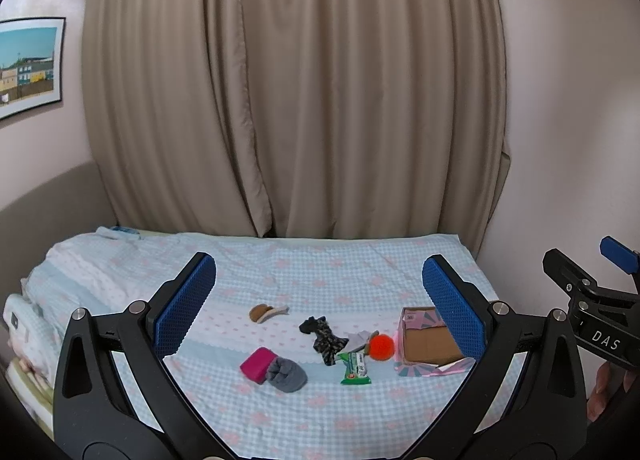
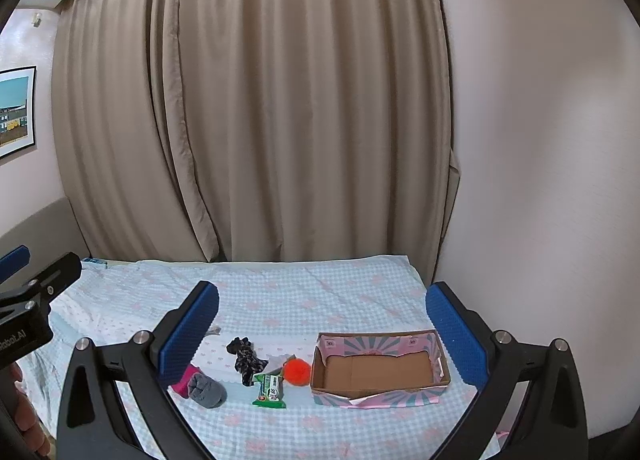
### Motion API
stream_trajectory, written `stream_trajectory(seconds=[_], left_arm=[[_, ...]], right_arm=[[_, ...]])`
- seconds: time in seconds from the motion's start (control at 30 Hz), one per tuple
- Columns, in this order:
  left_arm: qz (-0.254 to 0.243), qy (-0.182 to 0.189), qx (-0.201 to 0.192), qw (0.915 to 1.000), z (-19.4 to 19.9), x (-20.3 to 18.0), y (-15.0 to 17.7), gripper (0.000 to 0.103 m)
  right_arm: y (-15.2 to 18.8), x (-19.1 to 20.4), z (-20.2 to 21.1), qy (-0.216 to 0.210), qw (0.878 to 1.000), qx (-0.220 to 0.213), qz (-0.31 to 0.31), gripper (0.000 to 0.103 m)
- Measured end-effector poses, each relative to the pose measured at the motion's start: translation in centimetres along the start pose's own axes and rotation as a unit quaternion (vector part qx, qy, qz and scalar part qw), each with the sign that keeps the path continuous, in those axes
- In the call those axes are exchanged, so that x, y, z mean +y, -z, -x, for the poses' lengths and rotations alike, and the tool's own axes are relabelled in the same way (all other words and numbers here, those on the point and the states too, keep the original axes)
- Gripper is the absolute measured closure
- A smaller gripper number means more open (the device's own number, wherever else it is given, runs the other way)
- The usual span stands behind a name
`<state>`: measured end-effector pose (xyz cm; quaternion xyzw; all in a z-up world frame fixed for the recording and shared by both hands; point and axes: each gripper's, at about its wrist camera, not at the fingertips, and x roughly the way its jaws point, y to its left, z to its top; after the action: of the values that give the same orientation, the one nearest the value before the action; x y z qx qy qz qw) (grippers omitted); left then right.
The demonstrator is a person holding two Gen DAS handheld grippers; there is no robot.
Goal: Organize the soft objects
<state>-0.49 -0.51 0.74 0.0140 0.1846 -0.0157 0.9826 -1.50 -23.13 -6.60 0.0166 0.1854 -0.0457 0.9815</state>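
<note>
Soft objects lie on a bed: a grey-and-pink sock, a brown-and-white sock, a dark patterned cloth, a fuzzy orange ball and a green packet. An open cardboard box with pink patterned sides stands to their right, empty inside. My left gripper and right gripper are both open and empty, held above the bed's near side, apart from every object.
The bed has a light blue checked cover. Beige curtains hang behind it. A wall borders the right side. Folded bedding lies at the left end. The right gripper shows in the left wrist view.
</note>
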Motion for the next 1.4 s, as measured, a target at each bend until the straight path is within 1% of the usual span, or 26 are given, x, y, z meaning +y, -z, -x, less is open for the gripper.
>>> stream_trajectory(seconds=[0.9,1.4], left_arm=[[0.001,0.001,0.000,1.0000,0.0,0.0,0.3,0.000],[0.004,0.003,0.003,1.0000,0.9,-0.2,0.7,0.000]], right_arm=[[-0.1,0.3,0.0,-0.005,1.000,0.001,0.001,0.000],[0.1,0.5,0.2,-0.005,1.000,0.001,0.000,0.000]])
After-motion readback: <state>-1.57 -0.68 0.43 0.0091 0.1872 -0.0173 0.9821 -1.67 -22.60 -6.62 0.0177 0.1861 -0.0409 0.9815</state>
